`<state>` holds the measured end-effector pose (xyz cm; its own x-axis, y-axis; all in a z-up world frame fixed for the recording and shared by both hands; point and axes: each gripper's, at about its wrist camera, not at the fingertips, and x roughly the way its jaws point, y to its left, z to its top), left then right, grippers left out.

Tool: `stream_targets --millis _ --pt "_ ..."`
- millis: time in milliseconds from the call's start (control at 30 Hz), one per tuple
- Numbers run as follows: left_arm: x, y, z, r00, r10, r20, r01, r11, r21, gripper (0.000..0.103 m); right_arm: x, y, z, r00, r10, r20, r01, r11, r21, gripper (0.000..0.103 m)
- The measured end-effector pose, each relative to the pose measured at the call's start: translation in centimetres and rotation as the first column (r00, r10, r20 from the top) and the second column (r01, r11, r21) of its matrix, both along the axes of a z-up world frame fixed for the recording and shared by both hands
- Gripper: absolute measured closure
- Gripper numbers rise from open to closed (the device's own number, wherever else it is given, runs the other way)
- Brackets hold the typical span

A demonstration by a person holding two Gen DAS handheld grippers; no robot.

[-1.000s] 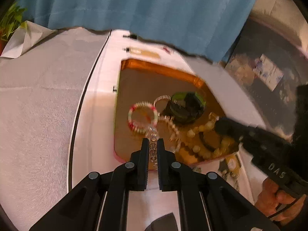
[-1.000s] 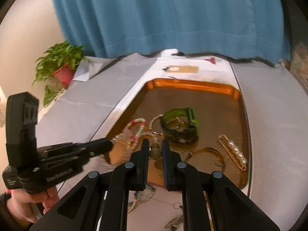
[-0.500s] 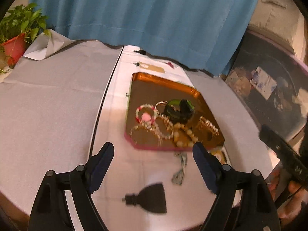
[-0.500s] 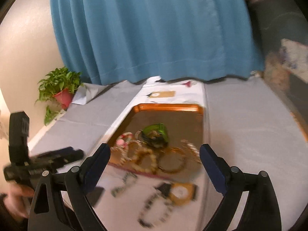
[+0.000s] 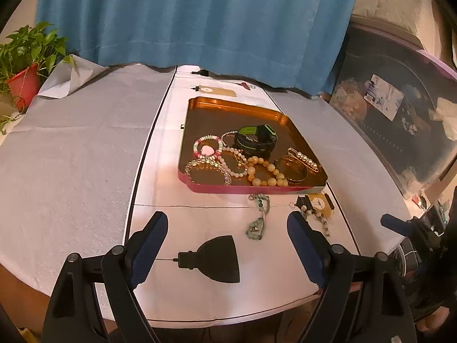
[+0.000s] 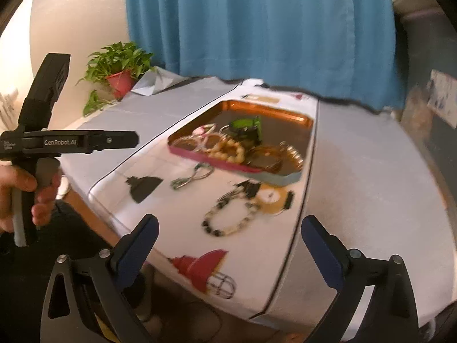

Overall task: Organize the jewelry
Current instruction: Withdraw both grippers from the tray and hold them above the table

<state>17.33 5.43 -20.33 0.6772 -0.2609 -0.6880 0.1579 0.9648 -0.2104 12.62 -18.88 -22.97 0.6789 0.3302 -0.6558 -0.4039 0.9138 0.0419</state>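
A copper tray with a pink outer wall holds a green-black watch, a pink-white bracelet, a clear bead bracelet, a cream bead bracelet, a gold bangle and a pearl clip. On the cloth in front of the tray lie a green bead strand and a black-white bead bracelet beside a yellow tag. My left gripper hangs open and empty near the table's front edge. The right gripper is empty, its jaws still opening.
The white cloth carries a printed black lamp and a red one. A potted plant stands at the far left, with a blue curtain behind. A hand holds the left gripper's handle. Dark furniture stands on the right.
Both grippers were shut over the tray's jewelry. They have opened wide and drawn back from the tray towards the table's front edge, and the beads now lie in the tray.
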Motion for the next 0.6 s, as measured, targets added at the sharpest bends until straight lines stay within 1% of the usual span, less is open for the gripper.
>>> stream_targets --millis 33,100,267,433,567,600 --pt "0.0 -0.1 -0.1 1.0 -0.005 0.0 0.005 1.0 0.005 0.02 0.1 0.1 -0.1 1.0 -0.012 -0.001 0.012 1.0 0.004 0.003" --pt "0.1 -0.5 -0.2 1.0 -0.013 0.0 0.013 1.0 0.015 0.02 0.3 -0.3 -0.3 1.0 -0.01 0.0 0.01 0.998 0.057 0.003" --pt "0.5 -1.0 -1.1 1.0 -0.027 -0.003 0.027 0.999 0.031 0.02 1.2 -1.5 -2.1 0.999 -0.032 -0.032 0.037 0.986 0.162 0.003" --pt "0.9 -1.4 -2.9 0.998 -0.056 0.004 0.056 0.998 0.008 0.021 2.6 -2.1 -3.7 0.998 -0.047 -0.049 0.056 0.982 0.181 0.004" --pt "1.5 -2.7 -4.2 0.995 -0.1 -0.004 0.1 0.995 0.026 0.021 3.9 -2.1 -4.3 0.997 -0.053 -0.06 0.065 0.973 0.222 0.012" --pt "1.6 -3.0 -4.4 0.994 -0.112 -0.005 0.112 0.994 0.022 0.022 4.2 -1.9 -4.4 0.997 -0.052 -0.062 0.064 0.975 0.214 0.017"
